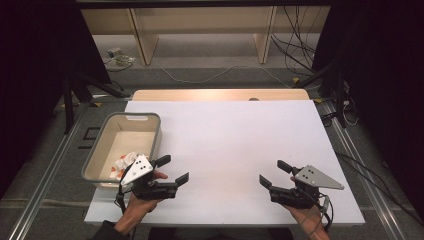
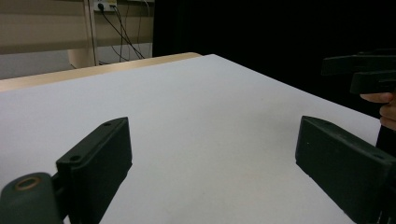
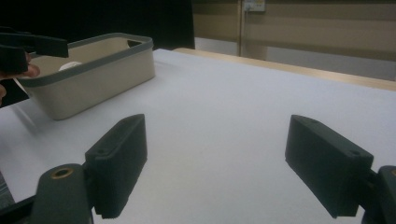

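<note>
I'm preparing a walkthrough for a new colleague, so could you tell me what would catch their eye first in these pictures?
Most striking is the wide white table, bare across its middle. Next come the left gripper and the right gripper, held low at its near edge, jaws open and holding nothing. At the table's left edge stands a beige bin with a grey rim, holding crumpled white and orange material.

Left hand-held gripper (image 1: 172,169) jaws wide apart; right hand-held gripper (image 1: 273,173) likewise, both pointing inward.

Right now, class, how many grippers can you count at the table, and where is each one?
2. The left gripper is beside the bin, jaws open. The right gripper is at the table's near right, jaws open, nothing between them.
</note>
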{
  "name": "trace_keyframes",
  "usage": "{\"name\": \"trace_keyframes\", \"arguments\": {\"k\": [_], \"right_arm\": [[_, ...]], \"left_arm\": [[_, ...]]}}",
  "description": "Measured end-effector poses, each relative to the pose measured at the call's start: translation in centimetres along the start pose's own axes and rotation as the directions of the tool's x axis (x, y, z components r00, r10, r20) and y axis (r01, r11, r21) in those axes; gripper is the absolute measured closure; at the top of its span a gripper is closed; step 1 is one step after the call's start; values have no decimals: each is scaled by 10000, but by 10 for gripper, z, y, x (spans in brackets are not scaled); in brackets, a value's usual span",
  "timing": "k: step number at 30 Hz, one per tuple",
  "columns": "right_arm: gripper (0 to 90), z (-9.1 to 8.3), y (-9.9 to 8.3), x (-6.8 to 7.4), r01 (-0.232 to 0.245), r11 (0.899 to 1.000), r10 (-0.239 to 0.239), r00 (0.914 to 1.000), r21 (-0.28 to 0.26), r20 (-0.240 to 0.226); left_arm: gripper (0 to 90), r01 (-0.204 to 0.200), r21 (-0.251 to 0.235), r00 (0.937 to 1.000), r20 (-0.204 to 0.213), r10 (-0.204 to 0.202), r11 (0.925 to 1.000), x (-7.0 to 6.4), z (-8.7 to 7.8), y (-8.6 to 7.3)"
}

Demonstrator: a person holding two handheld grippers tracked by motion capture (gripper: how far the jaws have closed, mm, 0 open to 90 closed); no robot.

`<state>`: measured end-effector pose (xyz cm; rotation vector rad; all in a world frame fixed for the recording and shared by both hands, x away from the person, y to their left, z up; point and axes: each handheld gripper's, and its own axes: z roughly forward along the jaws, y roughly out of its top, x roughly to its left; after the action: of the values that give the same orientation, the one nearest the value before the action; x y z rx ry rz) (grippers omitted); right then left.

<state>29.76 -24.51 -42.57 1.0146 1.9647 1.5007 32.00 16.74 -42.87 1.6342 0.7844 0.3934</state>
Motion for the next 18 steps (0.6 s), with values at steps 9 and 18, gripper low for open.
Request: {"name": "trace_keyframes", "arguments": {"k": [9, 18], "right_arm": [[216, 0, 0, 0, 9, 10000, -9, 10000, -8, 1], [215, 1, 0, 0, 15, 10000, -15, 10000, 1, 30]], "left_arm": [[101, -16, -31, 10000, -43, 16, 10000, 1, 0, 0], [102, 88, -69, 9999, -140, -89, 9999, 2, 0, 1]]}}
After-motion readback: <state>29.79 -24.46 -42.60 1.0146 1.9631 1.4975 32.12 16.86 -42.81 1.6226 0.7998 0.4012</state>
